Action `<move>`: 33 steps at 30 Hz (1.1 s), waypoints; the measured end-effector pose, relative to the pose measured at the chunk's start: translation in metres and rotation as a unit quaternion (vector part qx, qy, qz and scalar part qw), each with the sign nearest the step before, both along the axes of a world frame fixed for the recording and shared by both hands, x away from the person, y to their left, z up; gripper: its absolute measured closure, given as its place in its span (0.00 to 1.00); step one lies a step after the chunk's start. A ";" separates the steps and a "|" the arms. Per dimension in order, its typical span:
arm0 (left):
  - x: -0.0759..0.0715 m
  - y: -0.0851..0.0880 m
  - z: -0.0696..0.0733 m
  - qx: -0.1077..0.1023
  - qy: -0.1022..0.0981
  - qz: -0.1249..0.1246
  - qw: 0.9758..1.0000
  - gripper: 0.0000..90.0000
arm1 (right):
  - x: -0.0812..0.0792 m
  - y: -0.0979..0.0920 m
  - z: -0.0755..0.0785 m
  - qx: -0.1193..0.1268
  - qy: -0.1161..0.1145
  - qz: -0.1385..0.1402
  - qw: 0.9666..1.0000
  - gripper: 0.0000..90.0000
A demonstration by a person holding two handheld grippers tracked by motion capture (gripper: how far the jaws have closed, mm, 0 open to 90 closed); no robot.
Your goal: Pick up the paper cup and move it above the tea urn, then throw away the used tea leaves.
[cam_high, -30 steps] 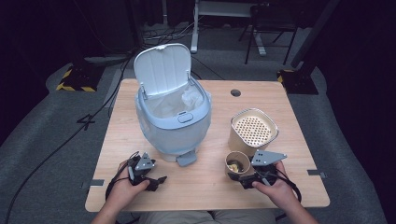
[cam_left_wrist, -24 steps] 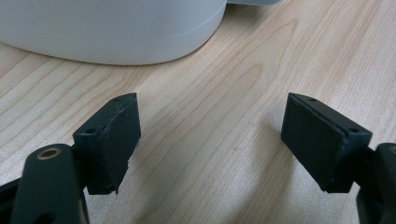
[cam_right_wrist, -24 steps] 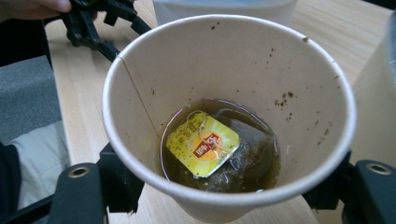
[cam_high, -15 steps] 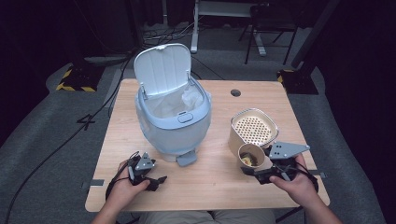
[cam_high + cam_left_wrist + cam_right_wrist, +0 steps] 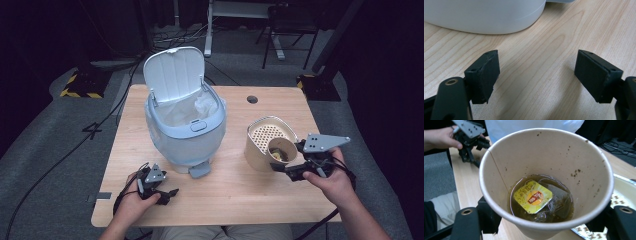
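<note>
Lifted off the table's near right edge since a second ago, the paper cup (image 5: 544, 182), clamped in the right gripper (image 5: 295, 167), holds a yellow-tagged teabag (image 5: 532, 196), lettering unreadable; left gripper (image 5: 536, 75) rests with jaws apart.

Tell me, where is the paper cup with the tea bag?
In the high view, the paper cup is at the table's right side, held off the table in the right gripper, just in front of the beige strainer tub.
</note>
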State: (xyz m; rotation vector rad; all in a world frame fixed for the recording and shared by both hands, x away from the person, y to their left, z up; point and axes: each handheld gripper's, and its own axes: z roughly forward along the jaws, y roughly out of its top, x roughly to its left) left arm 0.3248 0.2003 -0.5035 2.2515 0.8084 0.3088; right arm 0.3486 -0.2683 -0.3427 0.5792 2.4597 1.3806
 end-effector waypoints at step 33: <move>-0.001 0.000 0.000 -0.002 0.002 0.000 1.000 0.23 | 0.079 -0.023 0.023 -0.110 -0.123 -0.047 0.985 0.34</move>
